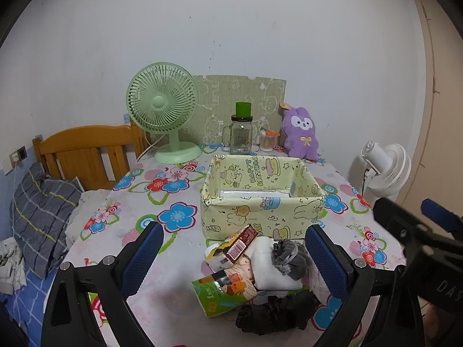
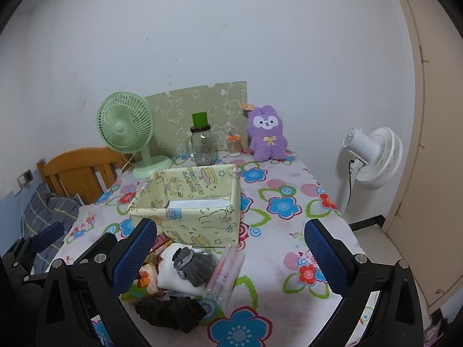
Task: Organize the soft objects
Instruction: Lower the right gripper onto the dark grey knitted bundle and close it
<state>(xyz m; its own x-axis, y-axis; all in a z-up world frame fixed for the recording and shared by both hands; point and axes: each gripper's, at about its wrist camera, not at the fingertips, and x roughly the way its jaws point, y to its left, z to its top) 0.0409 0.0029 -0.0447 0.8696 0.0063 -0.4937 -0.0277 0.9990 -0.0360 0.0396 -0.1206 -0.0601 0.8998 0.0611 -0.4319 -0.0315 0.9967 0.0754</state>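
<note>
Grippers both hang open over the flowered tablecloth [image 1: 179, 190], neither one touching anything. From my left gripper [image 1: 231, 257] camera, the pile of soft things sits in the lower middle of the frame, between the blue pads: a folded white cloth [image 1: 275, 271] with a grey glove [image 1: 289, 256] lying on top of it, a black glove [image 1: 275, 312] crumpled nearer the bottom edge, and some printed snack packets [image 1: 228, 286] touching the cloth on its left side. Just behind the pile, at the centre of the frame, stands the yellow fabric box [image 1: 260, 217], open at the top, with something white on its floor. My right gripper [image 2: 228, 260] camera shows the same pile in the lower left of its frame, close to the left pad, with a clear plastic sleeve [image 2: 225, 274] leaning against the white cloth. Along the wall at the back I see a green fan [image 1: 163, 110], a glass jar [image 1: 241, 136] with a green top, and a purple plush toy [image 1: 299, 131]. A white fan [image 2: 373, 156] stands off the table at the right of the frame.
</note>
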